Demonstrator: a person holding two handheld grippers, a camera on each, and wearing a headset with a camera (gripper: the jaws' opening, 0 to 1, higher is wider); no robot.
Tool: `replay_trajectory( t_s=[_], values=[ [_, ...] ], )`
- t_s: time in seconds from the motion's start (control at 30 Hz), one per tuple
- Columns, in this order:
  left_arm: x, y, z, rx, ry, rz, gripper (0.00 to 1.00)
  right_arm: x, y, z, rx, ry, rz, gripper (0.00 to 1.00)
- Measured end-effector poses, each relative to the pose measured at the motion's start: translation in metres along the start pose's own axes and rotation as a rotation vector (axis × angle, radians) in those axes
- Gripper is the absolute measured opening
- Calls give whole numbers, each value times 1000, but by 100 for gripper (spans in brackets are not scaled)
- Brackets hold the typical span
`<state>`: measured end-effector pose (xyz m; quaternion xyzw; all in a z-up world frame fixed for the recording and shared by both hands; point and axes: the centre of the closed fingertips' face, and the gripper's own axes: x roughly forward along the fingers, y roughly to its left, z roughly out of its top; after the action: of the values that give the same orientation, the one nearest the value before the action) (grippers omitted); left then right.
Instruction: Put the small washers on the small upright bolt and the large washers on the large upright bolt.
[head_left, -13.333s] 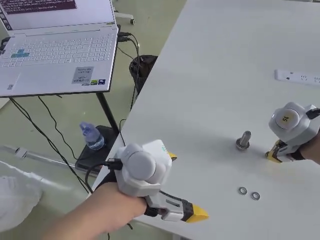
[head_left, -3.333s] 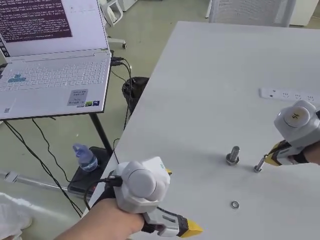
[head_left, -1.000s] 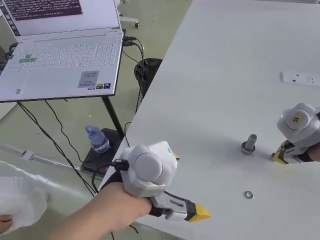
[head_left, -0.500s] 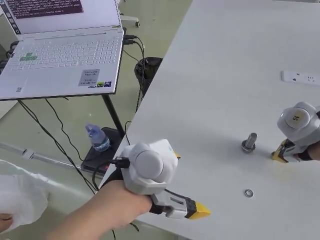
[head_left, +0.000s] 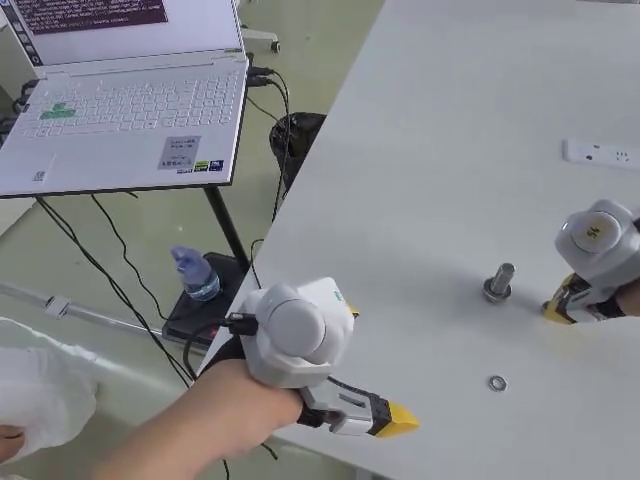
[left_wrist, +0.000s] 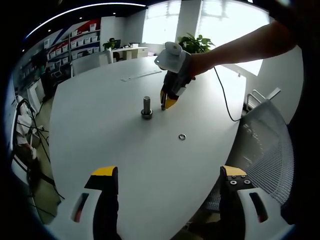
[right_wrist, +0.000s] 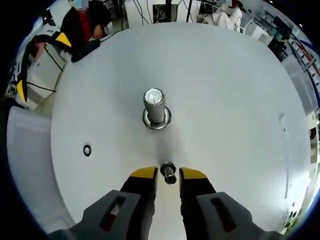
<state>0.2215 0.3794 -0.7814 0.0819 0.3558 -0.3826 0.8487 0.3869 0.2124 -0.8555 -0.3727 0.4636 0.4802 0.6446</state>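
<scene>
Right tongs (right_wrist: 168, 173) stand narrowly spread astride the small bolt (right_wrist: 168, 172), probably seating a washer. Left tongs (left_wrist: 169, 171) hang wide apart, empty. One small washer (head_left: 497, 383) lies loose.

Large bolt (right_wrist: 154, 109) upright, small bolt (right_wrist: 168, 172) just beside, lone washer (right_wrist: 87, 150) apart.

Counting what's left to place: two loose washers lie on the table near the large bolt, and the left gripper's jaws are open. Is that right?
Not quite. One loose washer lies on the table near the large bolt, not two; the head view shows it. The left gripper does have its jaws open, as you said.
</scene>
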Motion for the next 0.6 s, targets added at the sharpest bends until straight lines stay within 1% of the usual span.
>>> replay_trajectory(
  t_s=[0.13, 0.23, 0.3, 0.43, 0.6],
  values=[
    [1, -1, 0, 2, 1, -3, 83, -3, -1, 2, 0, 0, -1, 19],
    [1, -2, 1, 3, -3, -3, 83, -6, 1, 2, 5, 4, 10, 18],
    [0, -3, 2, -7, -4, -4, 83, -10, 1, 2, 2, 9, 11, 18],
    [-1, -4, 3, 3, -17, -2, 83, -18, 0, 4, -5, 12, 12, 18],
    [-2, -7, 3, 10, -17, -4, 83, -28, 0, 6, -28, 22, 9, 18]
  ],
)
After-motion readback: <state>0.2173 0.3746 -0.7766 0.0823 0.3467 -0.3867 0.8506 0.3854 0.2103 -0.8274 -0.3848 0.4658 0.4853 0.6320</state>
